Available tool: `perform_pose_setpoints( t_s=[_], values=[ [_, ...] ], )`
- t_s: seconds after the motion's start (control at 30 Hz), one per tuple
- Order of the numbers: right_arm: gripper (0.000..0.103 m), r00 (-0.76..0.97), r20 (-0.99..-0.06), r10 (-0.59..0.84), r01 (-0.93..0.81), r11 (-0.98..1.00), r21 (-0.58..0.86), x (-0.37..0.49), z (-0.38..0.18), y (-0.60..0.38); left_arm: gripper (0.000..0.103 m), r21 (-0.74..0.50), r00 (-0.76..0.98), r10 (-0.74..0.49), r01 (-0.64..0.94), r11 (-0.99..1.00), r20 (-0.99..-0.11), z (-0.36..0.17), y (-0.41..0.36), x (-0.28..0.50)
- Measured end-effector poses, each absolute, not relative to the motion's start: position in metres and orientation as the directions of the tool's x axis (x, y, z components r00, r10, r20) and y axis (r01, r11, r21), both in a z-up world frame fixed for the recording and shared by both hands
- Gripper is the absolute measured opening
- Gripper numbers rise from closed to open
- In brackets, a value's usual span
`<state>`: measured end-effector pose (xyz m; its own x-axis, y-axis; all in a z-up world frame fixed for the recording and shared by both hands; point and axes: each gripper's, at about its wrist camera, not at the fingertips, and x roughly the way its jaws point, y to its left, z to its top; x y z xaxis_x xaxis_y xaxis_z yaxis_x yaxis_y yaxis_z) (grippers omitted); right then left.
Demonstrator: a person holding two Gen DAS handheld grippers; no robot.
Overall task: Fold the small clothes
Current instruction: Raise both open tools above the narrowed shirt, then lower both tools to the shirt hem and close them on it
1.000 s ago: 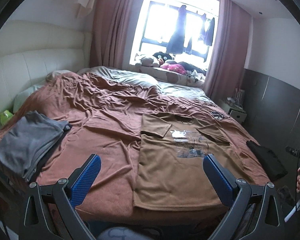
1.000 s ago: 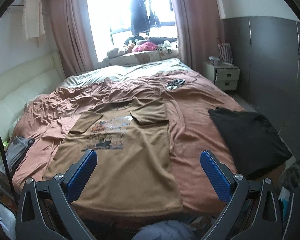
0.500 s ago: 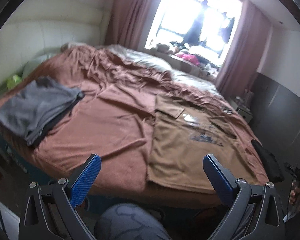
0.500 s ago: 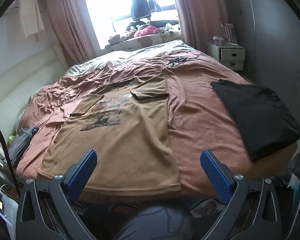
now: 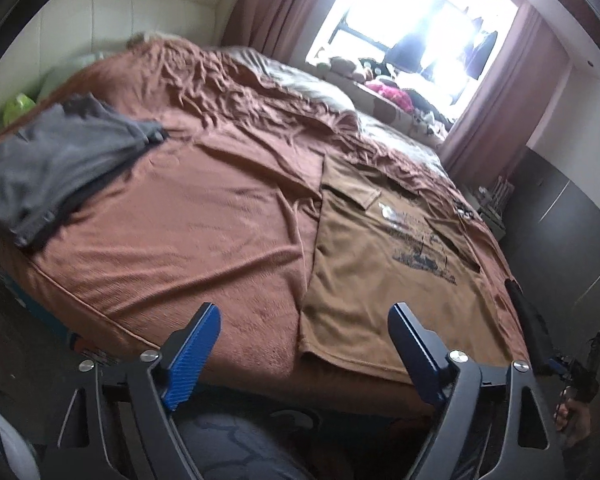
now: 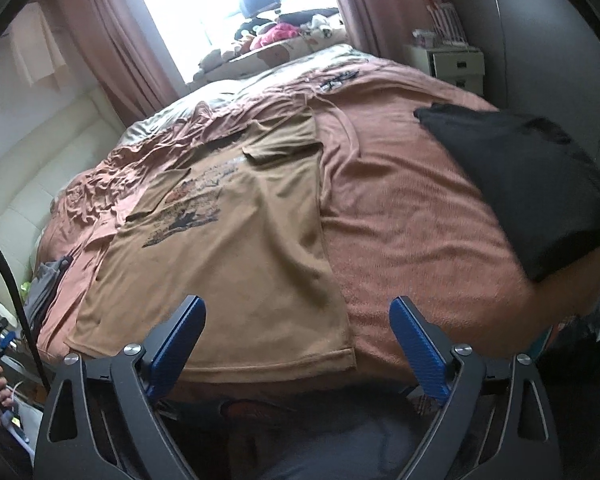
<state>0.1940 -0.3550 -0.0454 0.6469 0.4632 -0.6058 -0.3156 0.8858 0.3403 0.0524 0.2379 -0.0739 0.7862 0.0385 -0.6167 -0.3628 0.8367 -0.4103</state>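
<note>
A tan T-shirt (image 5: 384,276) with a dark print lies flat on the rust-brown bedspread (image 5: 204,232), both sleeves folded in over its front; it also shows in the right wrist view (image 6: 236,240). My left gripper (image 5: 304,328) is open and empty, just before the bed's near edge by the shirt's near left hem corner. My right gripper (image 6: 296,320) is open and empty, over the shirt's near right hem corner.
Folded grey clothes (image 5: 56,160) lie at the bed's left side. A folded black garment (image 6: 532,184) lies at the bed's right edge. A white nightstand (image 6: 456,66) stands by the dark right wall. Plush toys (image 6: 276,34) sit on the window sill. A knee (image 5: 236,452) shows below the grippers.
Both grippers have dropped lower and moved toward the bed's near edge and the shirt's hem corners. Both stay open. The shirt has not moved.
</note>
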Motion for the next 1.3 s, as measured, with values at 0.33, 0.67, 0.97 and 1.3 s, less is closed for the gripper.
perform_pose_setpoints(
  t_s=[0.33,0.67,0.97,1.3],
  values=[
    [0.07,0.573,-0.666,0.477,-0.266,0.877,0.399,0.226,-0.076,-0.359,0.067,-0.484,0.707,-0.089,-0.381,0.787,-0.701,-0.139,0.248,0.103],
    [0.065,0.549,-0.664,0.508,-0.176,0.847,0.502,0.237,-0.101,-0.384,0.055,-0.505,0.656,-0.151,-0.393,0.769,-0.74,-0.168,0.239,0.127],
    [0.057,0.493,-0.634,0.596,-0.153,0.777,0.611,0.236,-0.119,-0.395,0.052,-0.53,0.644,-0.177,-0.408,0.743,-0.744,-0.175,0.237,0.127],
    [0.046,0.457,-0.592,0.664,-0.129,0.708,0.695,0.228,-0.137,-0.393,0.05,-0.659,0.697,-0.231,-0.438,0.612,-0.678,-0.187,0.243,0.119]
  ],
)
